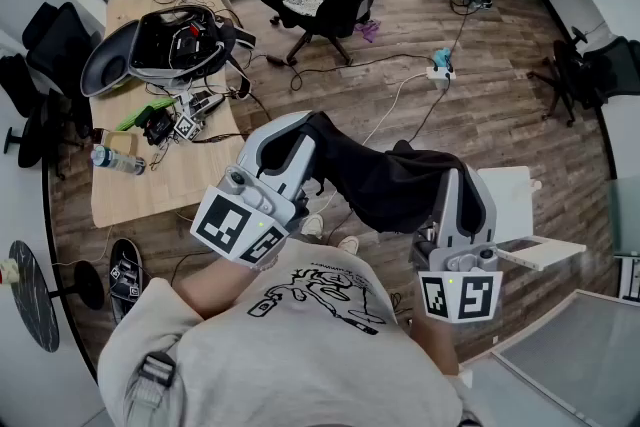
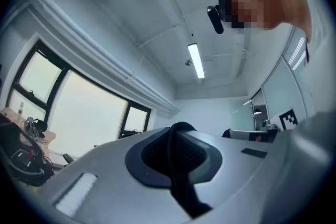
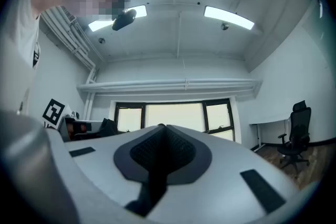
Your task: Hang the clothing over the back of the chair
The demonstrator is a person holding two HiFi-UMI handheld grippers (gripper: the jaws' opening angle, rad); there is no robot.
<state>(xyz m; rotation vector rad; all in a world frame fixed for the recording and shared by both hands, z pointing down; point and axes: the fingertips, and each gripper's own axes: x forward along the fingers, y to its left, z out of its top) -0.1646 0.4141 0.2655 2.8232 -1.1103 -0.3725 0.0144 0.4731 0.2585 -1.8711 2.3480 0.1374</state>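
A black piece of clothing (image 1: 385, 180) hangs stretched between my two grippers in front of my chest. My left gripper (image 1: 305, 127) is shut on its left end; in the left gripper view a dark strip of clothing (image 2: 178, 176) runs down between the closed jaws of the left gripper (image 2: 178, 126). My right gripper (image 1: 462, 177) is shut on the right end, and black clothing (image 3: 155, 176) shows in the seam of the right gripper (image 3: 161, 127). A black office chair (image 1: 335, 0) stands far ahead on the wooden floor, its back towards the right. Both gripper views look up at the ceiling.
A wooden table (image 1: 150, 190) at the left carries an open grey case (image 1: 165, 45), cables and a bottle (image 1: 115, 160). A white low table (image 1: 522, 215) stands right beside my right gripper. A power strip (image 1: 440, 70) and cords lie on the floor. Slippers (image 1: 125, 270) sit at lower left.
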